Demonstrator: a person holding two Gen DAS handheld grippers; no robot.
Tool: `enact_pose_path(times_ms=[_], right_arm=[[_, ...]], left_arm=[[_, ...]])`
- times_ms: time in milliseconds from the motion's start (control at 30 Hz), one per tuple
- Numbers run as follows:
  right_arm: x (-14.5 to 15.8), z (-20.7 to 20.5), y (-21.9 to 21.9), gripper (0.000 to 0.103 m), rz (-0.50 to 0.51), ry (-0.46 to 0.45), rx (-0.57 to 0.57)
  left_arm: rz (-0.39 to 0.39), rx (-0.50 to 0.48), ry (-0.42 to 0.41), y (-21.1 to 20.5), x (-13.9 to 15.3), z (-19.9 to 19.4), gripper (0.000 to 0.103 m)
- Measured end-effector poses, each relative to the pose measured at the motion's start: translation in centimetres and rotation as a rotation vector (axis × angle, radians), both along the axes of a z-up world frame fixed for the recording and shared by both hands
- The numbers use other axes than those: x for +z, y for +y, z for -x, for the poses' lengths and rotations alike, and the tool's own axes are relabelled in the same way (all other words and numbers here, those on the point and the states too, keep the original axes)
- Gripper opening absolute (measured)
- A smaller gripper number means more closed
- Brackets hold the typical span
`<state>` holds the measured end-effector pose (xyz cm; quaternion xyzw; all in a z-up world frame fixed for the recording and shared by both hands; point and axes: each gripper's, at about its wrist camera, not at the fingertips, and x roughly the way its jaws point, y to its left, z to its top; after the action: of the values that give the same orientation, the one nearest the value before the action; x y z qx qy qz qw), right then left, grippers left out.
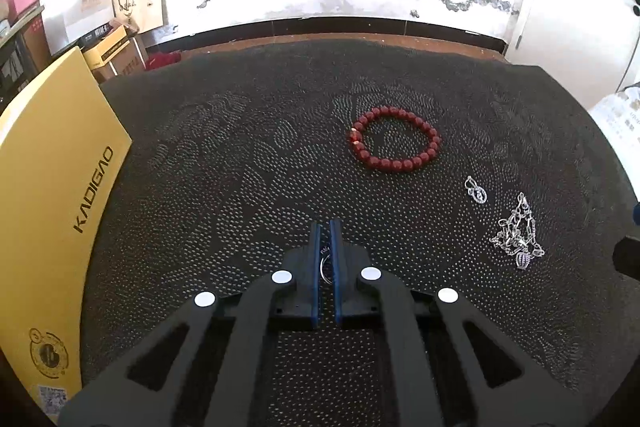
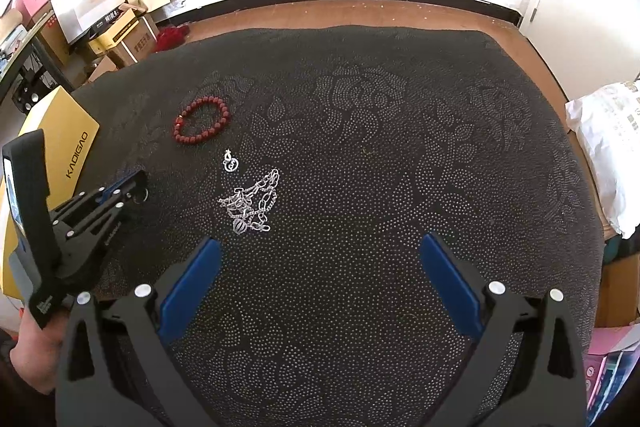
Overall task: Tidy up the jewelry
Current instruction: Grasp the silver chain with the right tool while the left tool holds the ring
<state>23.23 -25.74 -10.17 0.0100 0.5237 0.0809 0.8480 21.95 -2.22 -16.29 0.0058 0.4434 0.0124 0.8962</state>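
Observation:
My left gripper (image 1: 325, 227) is shut on a small silver ring (image 1: 325, 269), held just above the black dotted mat (image 1: 240, 147); it also shows in the right wrist view (image 2: 138, 183), with the ring (image 2: 143, 195) hanging below its tips. A red bead bracelet (image 1: 396, 139) (image 2: 203, 121) lies flat ahead and to the right of it. A small silver pendant (image 1: 476, 190) (image 2: 231, 163) and a tangled silver chain necklace (image 1: 518, 233) (image 2: 252, 203) lie further right. My right gripper (image 2: 320, 251) is open and empty, just behind the chain.
A yellow KADIGAO box (image 1: 52, 195) (image 2: 64, 143) lies at the mat's left edge. Cardboard boxes and bags (image 2: 100, 15) stand on the floor at the back left. A white plastic bag (image 2: 608, 151) lies off the mat's right edge.

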Motion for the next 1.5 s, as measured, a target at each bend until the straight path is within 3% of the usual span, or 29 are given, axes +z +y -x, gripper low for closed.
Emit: enact_pose_path(times_ms=[333, 633, 933, 1167, 1267, 1333, 1500], right_arm=[[-0.4, -0.1, 0.7, 0.096, 0.005, 0.004, 0.017], [-3.1, -0.6, 2.9, 0.096, 0.04, 0.043, 0.067], [-6.0, -2.3, 5.6, 0.097, 0.095, 0.039, 0.089], [-6.2, -2.5, 6.0, 0.096, 0.1, -0.008, 0.102], [-5.9, -2.1, 6.3, 0.084, 0.088, -0.029, 0.136], [-5.6, -1.8, 6.3, 0.068, 0.089, -0.039, 0.144], [-5.1, -1.7, 7.2, 0.045, 0.07, -0.04, 0.189]], left_arm=[[0.004, -0.02, -0.029, 0.7, 1.7, 1.1, 0.005], [-0.02, -0.027, -0.017, 0.7, 2.2, 1.2, 0.005], [-0.004, -0.034, 0.006, 1.3, 2.4, 1.2, 0.005], [0.011, -0.012, 0.021, 3.0, 2.3, 1.2, 0.005], [0.016, -0.012, 0.019, 3.2, 2.6, 1.4, 0.005], [0.019, -0.012, 0.017, 3.2, 2.7, 1.4, 0.005], [0.019, -0.017, 0.014, 3.0, 3.1, 1.5, 0.005]])
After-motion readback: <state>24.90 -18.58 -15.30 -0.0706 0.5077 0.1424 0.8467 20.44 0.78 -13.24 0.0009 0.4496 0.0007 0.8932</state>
